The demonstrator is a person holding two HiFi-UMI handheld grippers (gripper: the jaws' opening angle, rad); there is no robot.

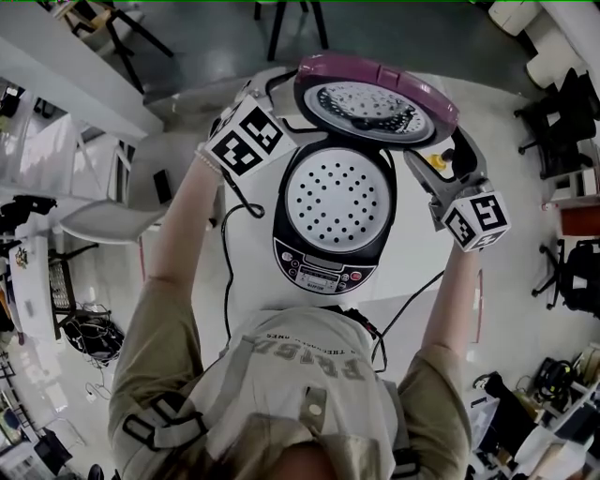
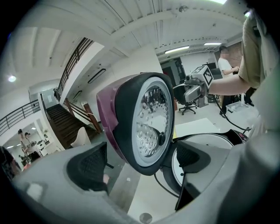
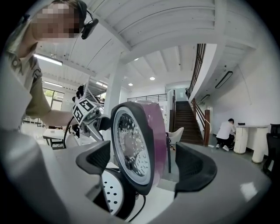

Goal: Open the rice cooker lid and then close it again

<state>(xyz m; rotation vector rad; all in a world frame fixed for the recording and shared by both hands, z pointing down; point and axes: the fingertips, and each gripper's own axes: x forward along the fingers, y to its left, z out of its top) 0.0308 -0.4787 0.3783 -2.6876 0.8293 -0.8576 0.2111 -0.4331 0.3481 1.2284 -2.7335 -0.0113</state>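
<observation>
The rice cooker [image 1: 330, 246] stands on a white table, black-bodied, with a perforated white tray [image 1: 336, 199] in its pot. Its purple lid [image 1: 375, 98] is raised upright at the far side. My left gripper [image 1: 277, 111] is at the lid's left edge and my right gripper [image 1: 433, 161] at its right edge. In the left gripper view the lid [image 2: 142, 122] stands in the gap of the open left gripper [image 2: 140, 165], with both pads clear of it. The right gripper view shows the lid [image 3: 138, 146] likewise between the open right gripper's [image 3: 144, 165] pads, untouched.
The table [image 1: 412, 272] is small and round-cornered; a black cable [image 1: 228, 272] runs off its near left side. Chairs [image 1: 117, 28] and desks stand around on the floor. A staircase [image 3: 188, 122] and a crouching person [image 3: 226, 133] are in the background.
</observation>
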